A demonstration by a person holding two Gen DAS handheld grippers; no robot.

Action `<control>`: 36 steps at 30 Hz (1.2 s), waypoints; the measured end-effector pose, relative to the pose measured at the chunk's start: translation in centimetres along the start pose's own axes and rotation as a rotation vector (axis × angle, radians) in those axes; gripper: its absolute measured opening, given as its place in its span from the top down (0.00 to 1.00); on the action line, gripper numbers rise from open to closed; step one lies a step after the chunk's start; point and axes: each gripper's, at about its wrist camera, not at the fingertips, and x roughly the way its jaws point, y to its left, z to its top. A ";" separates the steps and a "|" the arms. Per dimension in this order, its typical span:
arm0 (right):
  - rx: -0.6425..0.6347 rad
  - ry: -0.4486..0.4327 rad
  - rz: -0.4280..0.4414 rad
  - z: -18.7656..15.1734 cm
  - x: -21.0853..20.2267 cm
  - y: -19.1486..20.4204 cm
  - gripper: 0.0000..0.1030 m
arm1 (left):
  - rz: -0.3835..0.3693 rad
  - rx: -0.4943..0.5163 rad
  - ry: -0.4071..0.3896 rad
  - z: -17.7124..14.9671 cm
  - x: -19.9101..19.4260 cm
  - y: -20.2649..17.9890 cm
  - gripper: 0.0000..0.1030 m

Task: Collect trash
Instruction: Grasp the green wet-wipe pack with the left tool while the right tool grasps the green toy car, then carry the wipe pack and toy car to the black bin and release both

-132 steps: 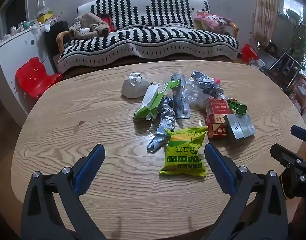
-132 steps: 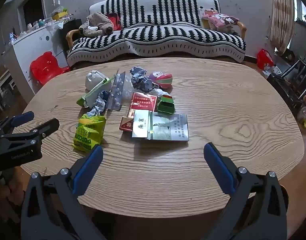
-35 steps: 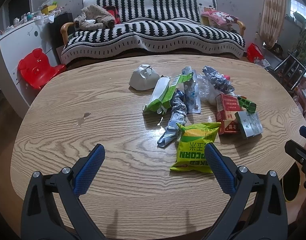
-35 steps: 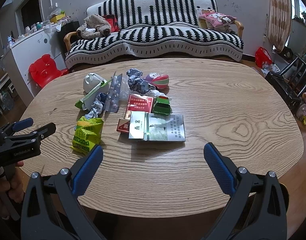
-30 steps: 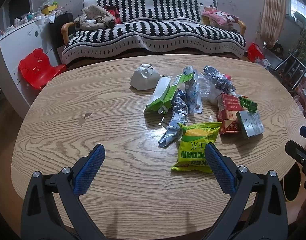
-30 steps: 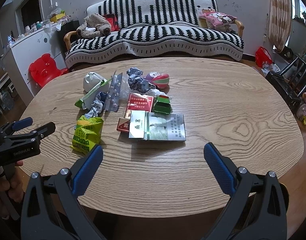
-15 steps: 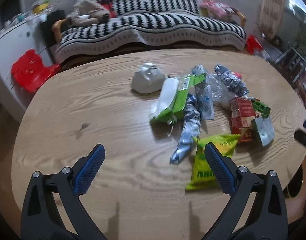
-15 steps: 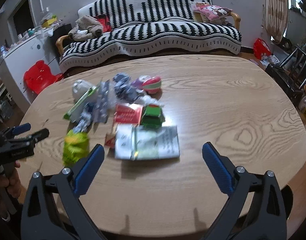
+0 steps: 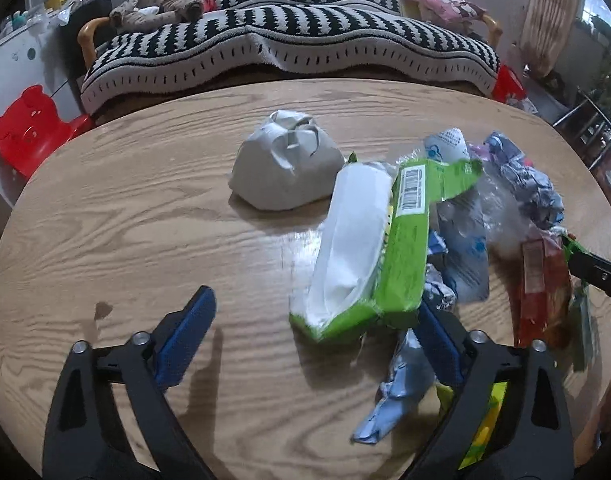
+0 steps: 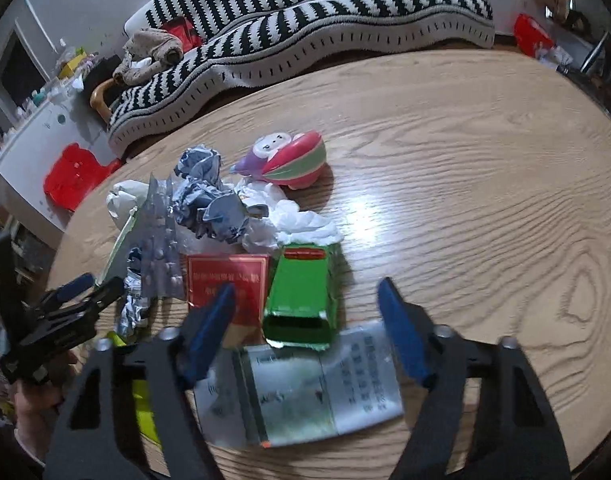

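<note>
Trash lies heaped on a wooden table (image 9: 125, 216). In the left wrist view my left gripper (image 9: 313, 332) is open and empty, its fingers straddling the near end of a green-and-white tissue pack (image 9: 369, 256); a grey crumpled bag (image 9: 285, 166) lies beyond. In the right wrist view my right gripper (image 10: 307, 324) is open and empty, straddling a small green carton (image 10: 301, 296) that rests on a flat silver-green box (image 10: 301, 400). A red packet (image 10: 225, 280), crumpled foil (image 10: 209, 200), white plastic (image 10: 289, 224) and a pink toy (image 10: 289, 160) lie around it.
A striped sofa (image 9: 289, 36) stands behind the table and a red stool (image 9: 29, 128) at its left. A silver-blue wrapper (image 9: 401, 392) and a yellow popcorn bag (image 9: 485, 420) lie under my left gripper's right finger. The left gripper shows at the left of the right wrist view (image 10: 77, 292).
Both grippers have moved forward and down over the table, close to the trash. The left now straddles the tissue pack and the right straddles the green carton. Both stay open.
</note>
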 end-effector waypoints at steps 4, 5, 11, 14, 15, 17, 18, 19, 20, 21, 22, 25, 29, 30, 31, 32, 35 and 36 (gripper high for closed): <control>0.002 0.013 0.031 0.2 0.5 0.1 0.54 | -0.021 0.023 -0.007 0.1 0.3 -0.1 0.26; 0.003 0.013 0.038 0.2 0.5 0.2 0.55 | -0.037 0.025 -0.007 0.1 0.4 -0.1 0.34; 0.007 -0.017 0.040 0.2 -0.4 0.4 0.65 | -0.009 0.046 -0.020 0.1 -0.4 -0.3 0.58; 0.011 -0.049 0.037 0.1 -1.8 0.2 0.66 | -0.004 0.033 -0.038 0.1 -2.3 -0.1 0.59; 0.012 -0.057 0.038 0.0 -2.2 0.1 0.66 | -0.011 0.033 -0.040 -0.1 -2.8 -0.1 0.59; 0.018 -0.076 0.049 -0.1 -3.2 -0.1 0.66 | -0.008 0.038 -0.056 -0.4 -4.4 -0.3 0.60; 0.022 -0.081 0.066 -0.2 -3.8 -0.3 0.66 | -0.012 0.030 -0.052 -0.5 -5.0 -0.3 0.60; 0.032 -0.080 0.092 -0.4 -4.3 -0.5 0.66 | -0.030 0.011 -0.042 -0.6 -5.4 -0.3 0.60; 0.050 -0.079 0.109 -0.6 -4.7 -0.9 0.66 | -0.065 -0.015 -0.035 -0.8 -5.9 -0.4 0.60; 0.057 -0.081 0.112 -0.7 -5.0 -1.2 0.66 | -0.084 -0.022 -0.028 -1.0 -6.3 -0.5 0.60; 0.054 -0.091 0.101 -0.9 -5.6 -1.4 0.66 | -0.088 -0.019 -0.029 -1.1 -6.6 -0.8 0.60; 0.072 -0.110 0.117 -1.4 -7.8 -2.7 0.66 | -0.078 0.013 -0.071 -1.5 -8.3 -2.7 0.60; 0.061 -0.169 0.061 -2.5 -12.2 -5.5 0.66 | -0.100 0.058 -0.115 -1.7 -10.0 -6.0 0.60; 0.063 -0.193 0.028 -3.2 -14.1 -7.0 0.66 | -0.116 0.082 -0.123 -1.8 -10.3 -7.5 0.60; 0.071 -0.208 0.007 -3.8 -15.4 -8.3 0.66 | -0.135 0.106 -0.128 -1.9 -10.6 -9.2 0.60; 0.080 -0.227 -0.025 -4.5 -17.0 -10.0 0.66 | -0.153 0.121 -0.129 -1.8 -10.8 -10.3 0.60; 0.134 -0.272 -0.148 -7.2 -21.3 -15.1 0.66 | -0.255 0.206 -0.121 -2.6 -11.1 -17.1 0.60; 0.156 -0.278 -0.184 -8.0 -22.2 -16.6 0.66 | -0.284 0.234 -0.113 -3.0 -11.2 -19.2 0.60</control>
